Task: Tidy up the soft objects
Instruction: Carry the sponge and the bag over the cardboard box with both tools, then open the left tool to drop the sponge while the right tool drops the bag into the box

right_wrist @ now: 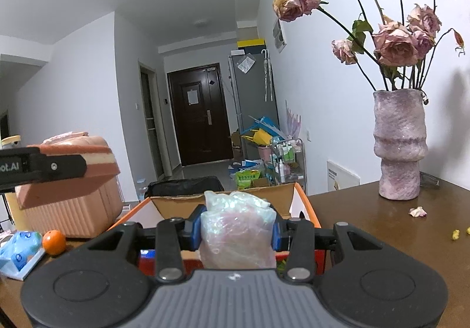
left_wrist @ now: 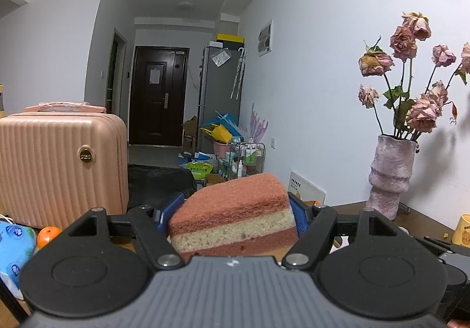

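My left gripper (left_wrist: 235,216) is shut on a layered sponge (left_wrist: 232,216), reddish-brown with a cream band, its blue pads pressing both ends. The same sponge (right_wrist: 67,178) shows at the left of the right wrist view, carried in the air by the left gripper's black finger (right_wrist: 44,168). My right gripper (right_wrist: 236,231) is shut on a soft crumpled plastic-wrapped bundle (right_wrist: 238,231), pale pink and iridescent. Just beyond and below it stands an open cardboard box (right_wrist: 223,198) with orange edges on the brown table (right_wrist: 382,228).
A pink ribbed suitcase (left_wrist: 58,163) stands at the left. An orange (right_wrist: 53,242) and a blue tissue pack (right_wrist: 20,248) lie beside it. A purple vase with dried roses (right_wrist: 399,146) stands on the table at the right, with fallen petals (right_wrist: 418,211) nearby.
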### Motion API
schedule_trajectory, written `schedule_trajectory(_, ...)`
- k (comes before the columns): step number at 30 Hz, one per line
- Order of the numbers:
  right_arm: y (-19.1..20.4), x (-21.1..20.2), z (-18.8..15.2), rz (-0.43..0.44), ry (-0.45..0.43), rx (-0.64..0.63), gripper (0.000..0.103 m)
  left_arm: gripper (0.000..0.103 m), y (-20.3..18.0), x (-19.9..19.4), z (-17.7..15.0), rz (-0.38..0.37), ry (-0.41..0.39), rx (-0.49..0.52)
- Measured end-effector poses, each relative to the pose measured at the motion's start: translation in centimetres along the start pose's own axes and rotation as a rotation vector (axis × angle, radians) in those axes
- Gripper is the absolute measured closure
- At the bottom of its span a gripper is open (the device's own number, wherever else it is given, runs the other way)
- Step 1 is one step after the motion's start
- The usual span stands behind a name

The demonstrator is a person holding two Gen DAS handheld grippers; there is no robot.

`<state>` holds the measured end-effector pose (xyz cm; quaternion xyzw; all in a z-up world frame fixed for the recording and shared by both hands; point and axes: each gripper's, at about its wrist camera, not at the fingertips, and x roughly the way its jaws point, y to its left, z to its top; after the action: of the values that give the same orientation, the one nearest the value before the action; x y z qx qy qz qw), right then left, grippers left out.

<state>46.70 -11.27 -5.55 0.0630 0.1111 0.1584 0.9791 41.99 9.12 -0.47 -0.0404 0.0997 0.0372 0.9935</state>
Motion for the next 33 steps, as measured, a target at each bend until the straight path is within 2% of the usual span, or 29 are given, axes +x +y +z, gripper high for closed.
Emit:
schedule_trajectory(19, 0.2, 6.5, 1.2, -0.018, 0.041, -0.015, 0.061, 0.029, 0.8, 7.1, 0.6, 0.047, 0.056, 0.038)
schedule_trajectory(33, 0.6, 10.8, 0.6, -0.075, 0.135, -0.050, 0.061, 0.029, 1.3, 12.6, -1.6, 0.101, 0.179, 0.064)
